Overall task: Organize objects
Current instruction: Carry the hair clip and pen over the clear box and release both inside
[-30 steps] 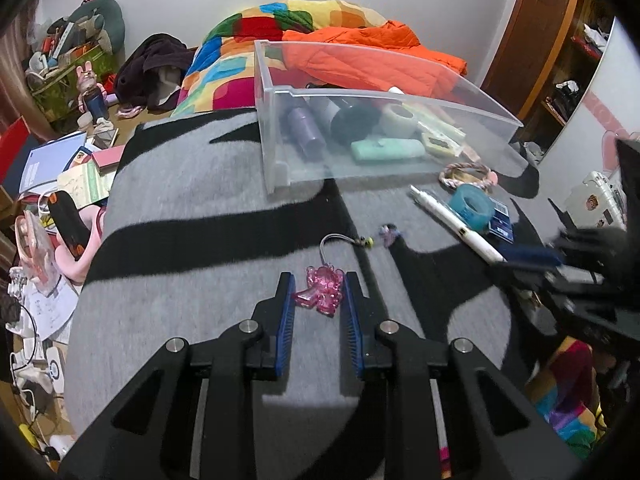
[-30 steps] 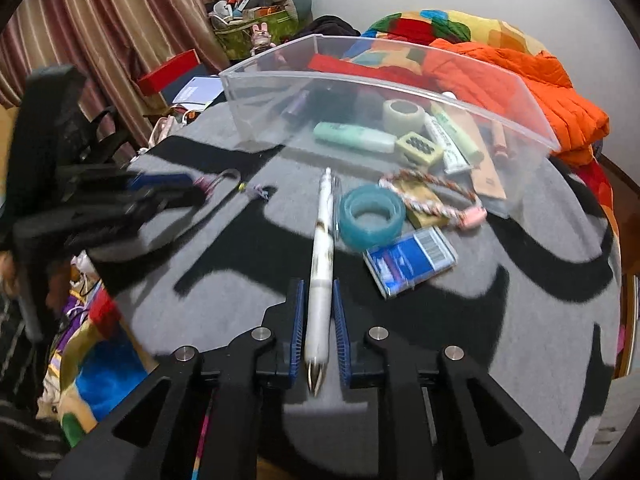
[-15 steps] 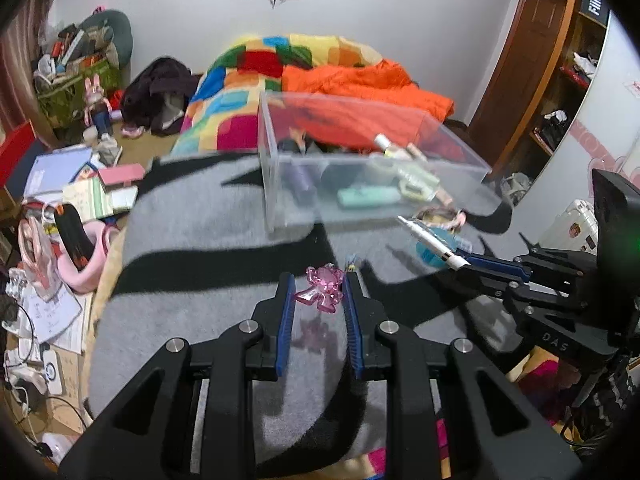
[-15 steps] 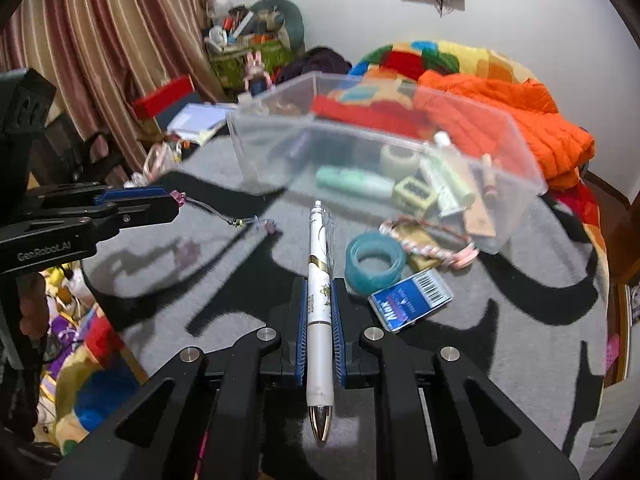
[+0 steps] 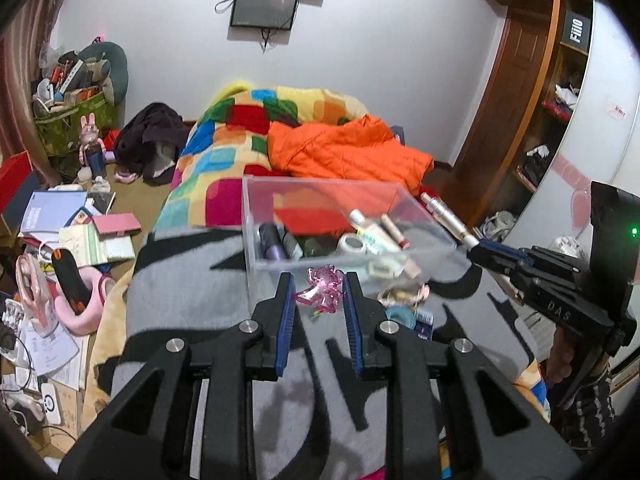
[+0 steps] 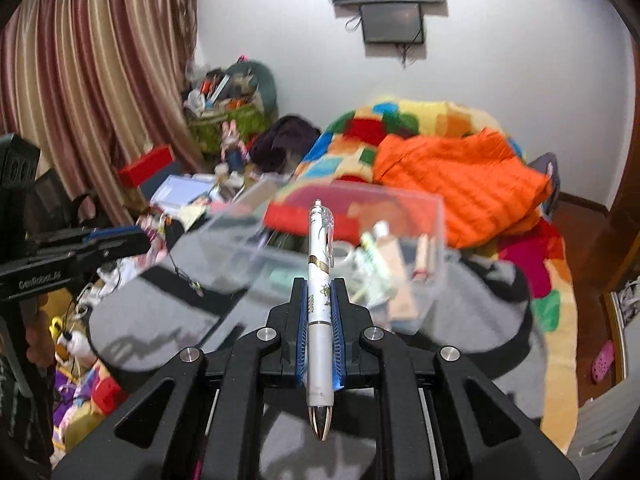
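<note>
Two held things, each clear in only one view. A pink translucent plastic charm (image 5: 320, 290), lumpy and glossy, sits pinched between the left gripper (image 5: 319, 298) pads, in the air before the clear plastic rectangular bin (image 5: 280, 216). Only the right wrist view shows the white clip-topped pen (image 6: 319, 304) lengthwise, clamped in the right gripper (image 6: 319, 312). Below lies a fuzzy grey-and-black blanket (image 5: 192, 276).
</note>
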A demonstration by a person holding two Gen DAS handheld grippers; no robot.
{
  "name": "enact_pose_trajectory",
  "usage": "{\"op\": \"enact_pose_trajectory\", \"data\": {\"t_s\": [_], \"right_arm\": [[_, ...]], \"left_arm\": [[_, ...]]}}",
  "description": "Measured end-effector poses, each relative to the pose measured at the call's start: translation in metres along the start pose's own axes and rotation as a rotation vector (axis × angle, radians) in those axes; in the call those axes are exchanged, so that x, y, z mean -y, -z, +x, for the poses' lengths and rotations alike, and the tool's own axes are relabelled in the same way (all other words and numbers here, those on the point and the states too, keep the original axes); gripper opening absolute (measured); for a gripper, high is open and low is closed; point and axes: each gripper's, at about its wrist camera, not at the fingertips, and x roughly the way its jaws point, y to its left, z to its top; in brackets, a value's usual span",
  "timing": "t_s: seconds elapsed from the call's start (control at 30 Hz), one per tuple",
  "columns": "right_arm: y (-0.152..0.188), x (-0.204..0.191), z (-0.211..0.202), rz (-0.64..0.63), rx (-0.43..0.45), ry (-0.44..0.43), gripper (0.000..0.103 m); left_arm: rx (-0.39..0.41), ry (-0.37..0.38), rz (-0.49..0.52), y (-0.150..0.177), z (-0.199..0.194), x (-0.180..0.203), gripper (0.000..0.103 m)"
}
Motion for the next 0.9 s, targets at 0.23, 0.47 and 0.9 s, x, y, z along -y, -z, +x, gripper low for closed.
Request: {"op": "enact_pose_trajectory", "data": {"t_s": [0.23, 0.47, 0.9], "right_arm": [[-0.031, 0.017, 0.002, 0.008, 0.06, 0.029, 0.01], [-0.048, 0.026, 0.038, -0.023, 0.049, 0.06, 0.01], [-0.051, 0.033, 0.124, -0.039, -0.115, -0.008, 0.01]], "left_arm": [[0.075, 0.015, 0.008, -0.029, -0.006, 0.006, 0.023], [0.093, -0.016, 0.02, -0.059, 0.018, 0.008, 0.024], [-0.09, -0.003, -0.057, -0.055, 0.116, -0.016, 0.024]]}}
